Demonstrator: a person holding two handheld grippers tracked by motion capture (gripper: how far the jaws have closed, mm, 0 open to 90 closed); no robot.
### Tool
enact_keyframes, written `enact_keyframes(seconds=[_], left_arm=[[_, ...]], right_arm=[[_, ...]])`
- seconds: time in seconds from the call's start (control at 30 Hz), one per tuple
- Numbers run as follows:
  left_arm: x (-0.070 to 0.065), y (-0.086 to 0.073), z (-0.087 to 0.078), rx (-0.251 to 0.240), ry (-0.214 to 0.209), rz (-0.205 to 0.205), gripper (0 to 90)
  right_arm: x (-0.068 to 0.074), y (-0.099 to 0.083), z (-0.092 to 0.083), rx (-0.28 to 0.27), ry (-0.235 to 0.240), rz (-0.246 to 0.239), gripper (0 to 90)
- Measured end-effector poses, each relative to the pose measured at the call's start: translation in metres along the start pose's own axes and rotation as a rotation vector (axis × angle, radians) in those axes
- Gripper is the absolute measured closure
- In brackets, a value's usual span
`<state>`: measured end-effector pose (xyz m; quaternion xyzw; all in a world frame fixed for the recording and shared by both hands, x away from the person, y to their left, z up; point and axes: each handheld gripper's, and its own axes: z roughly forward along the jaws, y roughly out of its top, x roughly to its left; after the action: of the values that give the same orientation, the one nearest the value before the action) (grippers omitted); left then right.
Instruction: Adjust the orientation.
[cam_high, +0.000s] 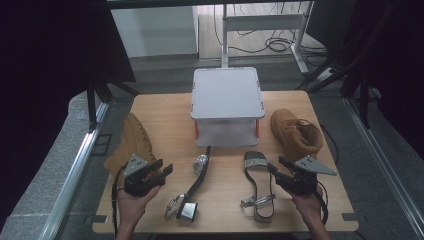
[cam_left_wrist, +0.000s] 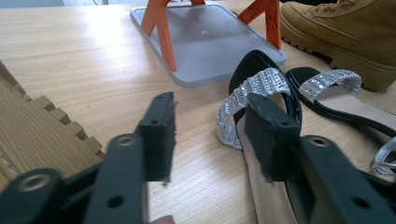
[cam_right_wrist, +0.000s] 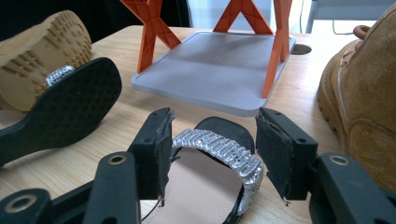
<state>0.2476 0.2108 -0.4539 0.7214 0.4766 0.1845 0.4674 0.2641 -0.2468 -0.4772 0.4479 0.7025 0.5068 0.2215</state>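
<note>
High view: wooden table (cam_high: 165, 107) with a grey two-tier rack (cam_high: 228, 92) at 12 o'clock of centre. A tan boot (cam_high: 131, 142) lies on its side at 9 o'clock; a second tan boot (cam_high: 296, 132) stands at 3 o'clock. Two black sandals with glittery straps lie in front of the rack: the left sandal (cam_high: 197, 175) on its side at about 7 o'clock, the right sandal (cam_high: 257, 187) sole-down at about 5 o'clock. The left gripper (cam_high: 162, 172) sits at 8 o'clock, just beside the lying boot, jaws spread, nothing between them. The right gripper (cam_high: 276, 166) sits at 4 o'clock, tips right at the right sandal's toe end. Left gripper view: jaws apart over bare wood; a sandal's glitter strap (cam_left_wrist: 254, 91) is at 1 o'clock beyond the tips, the rack's base plate (cam_left_wrist: 208, 44) at 12, a boot (cam_left_wrist: 345, 32) at 2, ridged boot sole at 9. Right gripper view: jaws spread wide on either side of the right sandal's strap (cam_right_wrist: 219, 149), pads not pressing on it; the other sandal's black sole (cam_right_wrist: 70, 105) is at 10 o'clock, leaning on the boot sole.
</note>
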Motion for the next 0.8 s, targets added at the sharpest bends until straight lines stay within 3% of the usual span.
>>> enact_keyframes(seconds=[0.17,0.27,0.53,0.7,0.8], left_arm=[[0.001,0.0,0.0,0.028,-0.042,0.01,80.2],[0.003,0.0,-0.001,0.035,-0.056,0.014,86.7],[0.007,0.0,-0.001,0.052,-0.057,0.012,89.4],[0.009,0.006,0.005,0.062,-0.076,0.025,89.5],[0.012,0.007,0.012,0.061,-0.096,0.02,89.7]], right_arm=[[-0.002,-0.002,-0.002,0.009,-0.015,0.012,44.8],[-0.003,-0.002,-0.004,0.006,-0.023,0.025,44.8],[-0.006,-0.007,0.0,0.031,-0.041,0.042,44.2],[-0.003,-0.008,0.0,0.037,-0.038,0.012,44.0],[0.0,-0.008,-0.002,0.035,-0.043,0.032,43.9]])
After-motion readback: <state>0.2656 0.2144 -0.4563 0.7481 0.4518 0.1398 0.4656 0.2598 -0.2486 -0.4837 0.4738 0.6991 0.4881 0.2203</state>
